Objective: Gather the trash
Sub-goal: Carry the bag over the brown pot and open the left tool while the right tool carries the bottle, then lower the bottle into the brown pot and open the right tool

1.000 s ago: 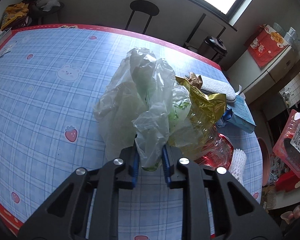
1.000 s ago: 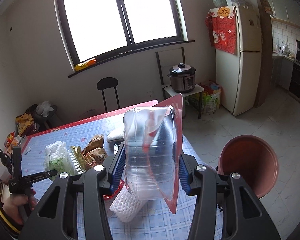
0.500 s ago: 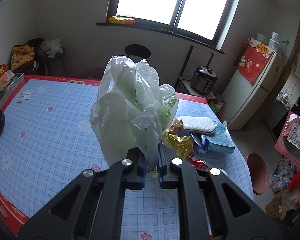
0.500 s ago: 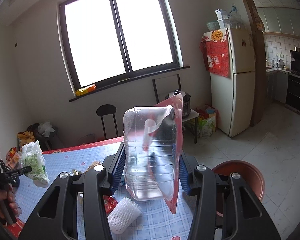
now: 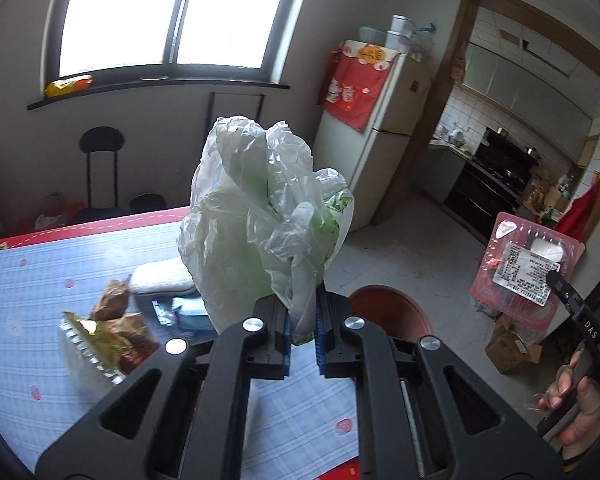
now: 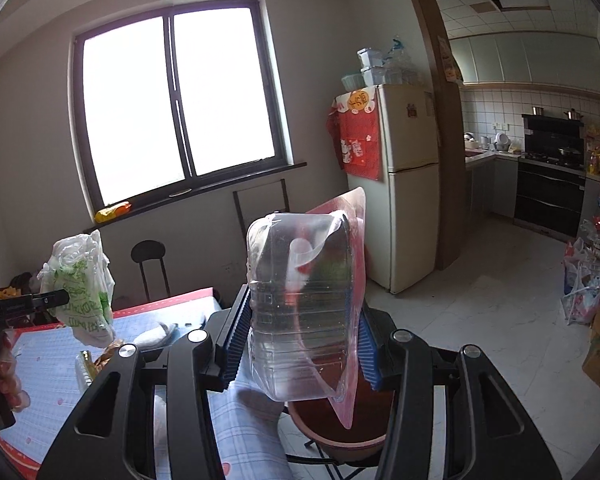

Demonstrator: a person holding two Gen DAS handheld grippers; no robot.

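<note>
Crumpled plastic bag [image 5: 260, 216] — pinched tight in the left gripper [image 5: 303, 330], now lifted clear of the table [image 5: 40, 280] and carried past its right edge toward the brown bin [image 5: 388, 308]. Right gripper [image 6: 300, 344] stays clamped half-open on the clear plastic tray [image 6: 300, 304], now above that bin — a second ago beside it.

A blue checked table [image 5: 52, 280] with a red border carries a white sponge-like pad [image 5: 162, 278], brown and gold wrappers [image 5: 112, 332], and what may be a blue packet [image 5: 190, 312]. A brown bin [image 5: 388, 312] stands on the tiled floor [image 5: 428, 248].
</note>
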